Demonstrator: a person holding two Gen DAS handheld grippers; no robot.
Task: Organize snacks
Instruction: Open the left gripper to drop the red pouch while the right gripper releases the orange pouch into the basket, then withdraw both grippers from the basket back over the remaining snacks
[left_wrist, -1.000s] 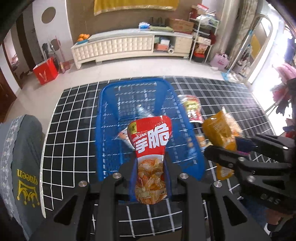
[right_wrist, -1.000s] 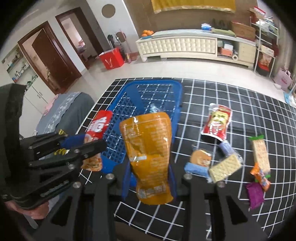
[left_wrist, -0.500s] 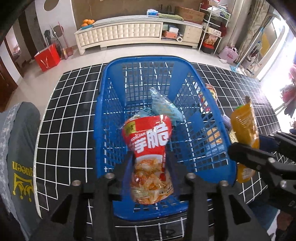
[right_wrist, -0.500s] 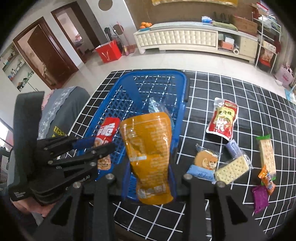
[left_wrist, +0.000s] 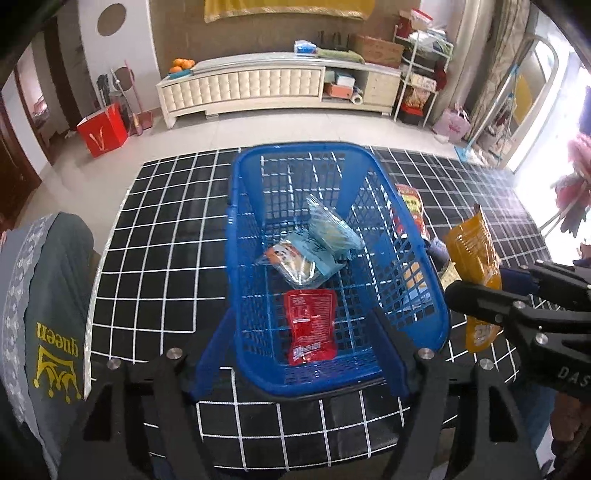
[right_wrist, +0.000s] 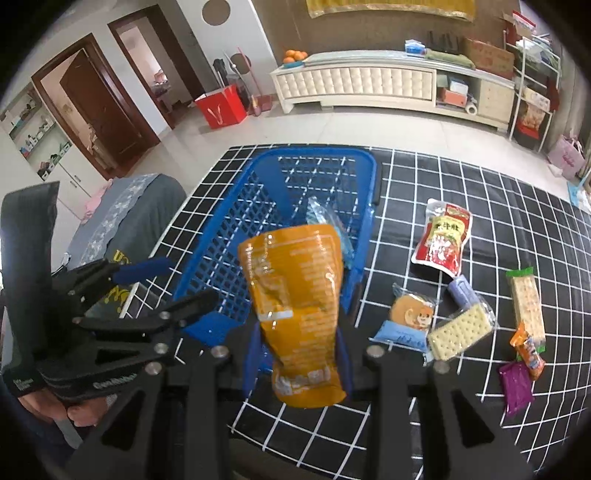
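Note:
A blue plastic basket (left_wrist: 413, 236) stands on the black grid tablecloth (left_wrist: 159, 229). A red snack pouch (left_wrist: 312, 326) lies face down in the basket's near end, behind it two clear-wrapped snacks (left_wrist: 306, 254). My left gripper (left_wrist: 299, 354) is open and empty over the basket's near rim. My right gripper (right_wrist: 299, 354) is shut on an orange snack pouch (right_wrist: 299, 302), held upright at the basket's right side (right_wrist: 364, 236); the pouch also shows in the left wrist view (left_wrist: 474, 266).
Right of the basket lie a red pouch (right_wrist: 443, 240), a round cookie pack (right_wrist: 410, 314), cracker packs (right_wrist: 461, 330), and small orange and purple packets (right_wrist: 517, 384). A grey cushion (left_wrist: 40, 302) lies at the table's left edge.
My left gripper opened and let the red pouch fall; it now lies in the basket. The right gripper still holds the orange pouch, a little nearer the basket.

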